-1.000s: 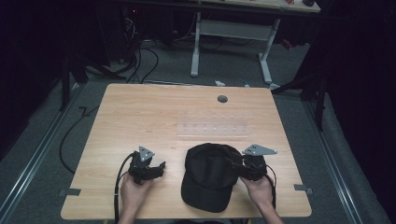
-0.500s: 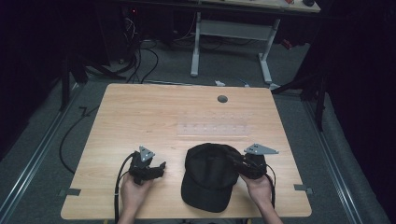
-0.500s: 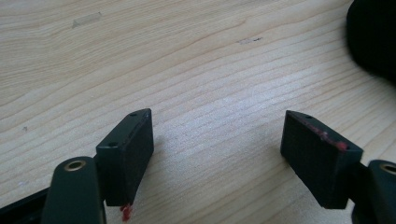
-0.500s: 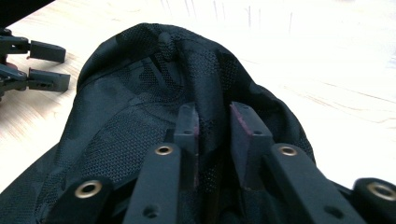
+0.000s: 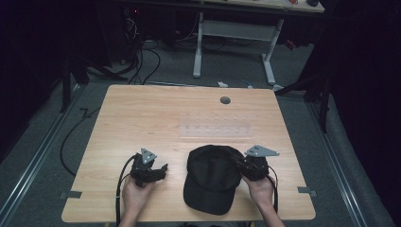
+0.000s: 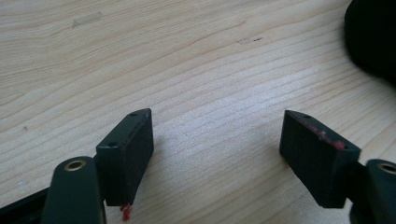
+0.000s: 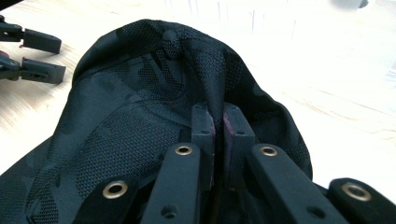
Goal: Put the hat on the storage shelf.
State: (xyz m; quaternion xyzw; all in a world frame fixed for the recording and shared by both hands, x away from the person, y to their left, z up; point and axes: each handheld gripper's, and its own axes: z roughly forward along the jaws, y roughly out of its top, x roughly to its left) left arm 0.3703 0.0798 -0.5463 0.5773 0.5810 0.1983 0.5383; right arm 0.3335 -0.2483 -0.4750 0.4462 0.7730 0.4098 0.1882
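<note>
At the near edge of the wooden table (image 5: 142, 113), the person's two hands come in from below, each holding a gripper. The left gripper (image 5: 158, 171) rests low on the bare wood just left of the cap, its jaws spread wide with nothing between them; in the left gripper view the left gripper (image 6: 217, 154) frames only pale wood grain, and small red marks show on the jaw tips. A black cable loops back from it toward the person. Between the two hands lies a black cap (image 5: 213, 177), brim toward the person and crown toward the far side. Its fabric is a fine mesh weave with a faint darker camouflage pattern, and a small cloth button (image 7: 172, 37) sits at the top of the crown where the seams meet. The right gripper (image 5: 240, 166) is at the cap's right side, with its grey three-cornered plate above it; in the right gripper view the right gripper (image 7: 218, 122) has its jaws pressed nearly together on a raised fold of the crown fabric, which pulls up into a ridge running toward the button. Beyond the cap a clear, faintly visible tray (image 5: 215, 127) lies flat on the table, and farther still is a round grey grommet (image 5: 225, 100). Past the table, a white-legged desk frame (image 5: 234, 45) stands on grey floor with dark cables.
</note>
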